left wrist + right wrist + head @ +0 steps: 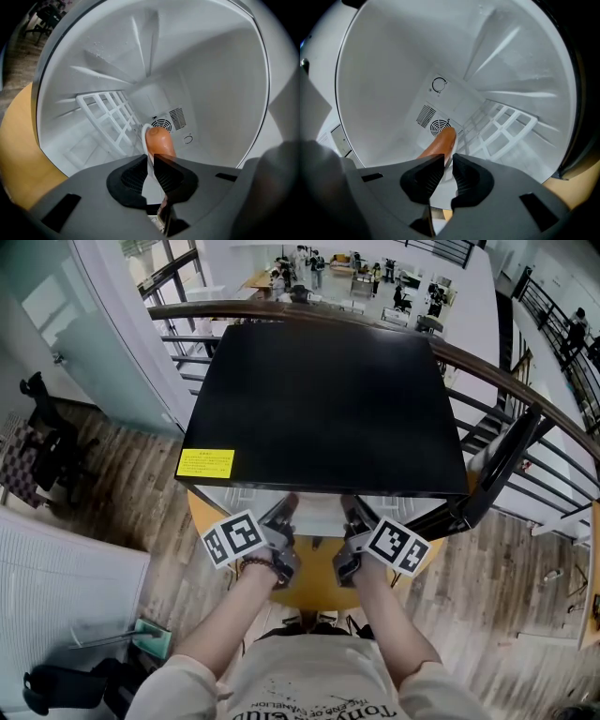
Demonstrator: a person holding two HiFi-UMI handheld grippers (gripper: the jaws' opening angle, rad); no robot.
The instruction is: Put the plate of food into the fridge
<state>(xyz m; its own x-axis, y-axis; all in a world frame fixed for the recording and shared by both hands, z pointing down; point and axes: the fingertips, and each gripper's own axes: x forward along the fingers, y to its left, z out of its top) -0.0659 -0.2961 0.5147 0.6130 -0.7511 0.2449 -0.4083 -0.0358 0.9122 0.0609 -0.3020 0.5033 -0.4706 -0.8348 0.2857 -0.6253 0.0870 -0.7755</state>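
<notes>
Two hands come up from the bottom of the head view, below them a shirt whose print is cut off at the frame edge and cannot be read whole. A beaded bracelet [255, 565] sits on the left wrist. Each hand carries a gripper with a black-and-white marker cube, one cube [232, 538] on the left, the other cube [398, 545] on the right.

The left gripper [151, 161] has its jaws closed on the thin white rim of the plate [144, 136], which passes edge-on between the pads. The right gripper [447, 164] clamps the opposite rim in the same way. An orange-brown sausage [159, 140] lies on the plate just past both sets of jaws. The plate is held level inside the mouth of the fridge [328, 399], between its white walls.

The fridge is a small unit with a flat black top, standing on a round orange table [202, 514]. A yellow label [205, 463] is stuck near the top's front left corner; its black writing is too small to read.

Deeper inside, a white grid shelf [501, 126] runs along one side. On the back wall are a round fan grille [439, 126] and, above it, a round dial [438, 85].
</notes>
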